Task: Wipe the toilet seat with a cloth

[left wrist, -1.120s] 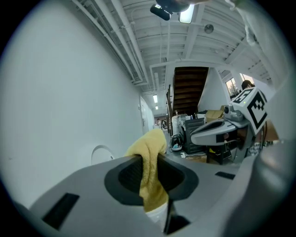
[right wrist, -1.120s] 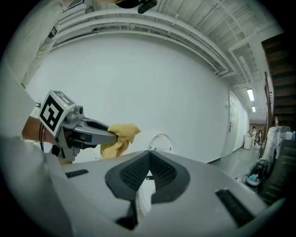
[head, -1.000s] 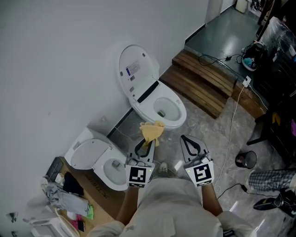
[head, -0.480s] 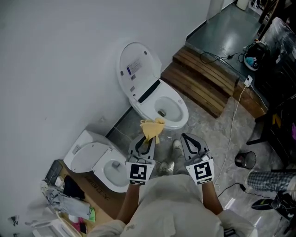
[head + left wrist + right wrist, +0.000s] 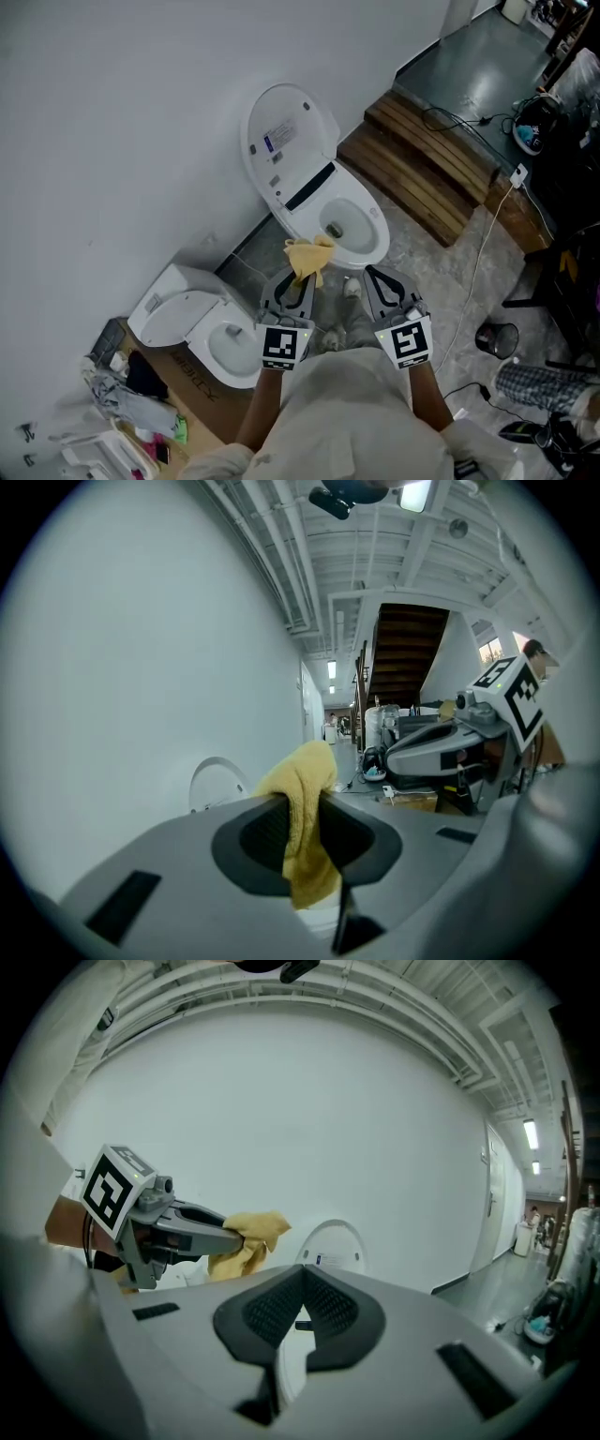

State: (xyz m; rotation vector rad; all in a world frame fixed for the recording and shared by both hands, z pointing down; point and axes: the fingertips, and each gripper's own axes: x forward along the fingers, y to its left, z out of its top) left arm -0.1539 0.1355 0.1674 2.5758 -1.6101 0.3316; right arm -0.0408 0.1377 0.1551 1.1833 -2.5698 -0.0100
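Note:
A white toilet [image 5: 352,246] stands against the wall with its lid [image 5: 286,145] raised; the lid [image 5: 330,1243] also shows in the right gripper view. My left gripper [image 5: 301,277] is shut on a yellow cloth [image 5: 307,257], held just short of the bowl's near rim. The cloth [image 5: 304,822] hangs bunched between the jaws in the left gripper view, and the cloth [image 5: 246,1242] shows from the side in the right gripper view. My right gripper [image 5: 372,276] is beside it, shut, with nothing between its pads [image 5: 302,1312].
A second white toilet [image 5: 202,330] stands on cardboard at the left, next to clutter [image 5: 131,394]. Wooden steps [image 5: 427,169] lie beyond the bowl. A white cable [image 5: 473,272] crosses the stone floor at right, near a small black bin [image 5: 494,335].
Both grippers have come a little closer to the toilet bowl, the cloth still in the left one. The view has shifted slightly.

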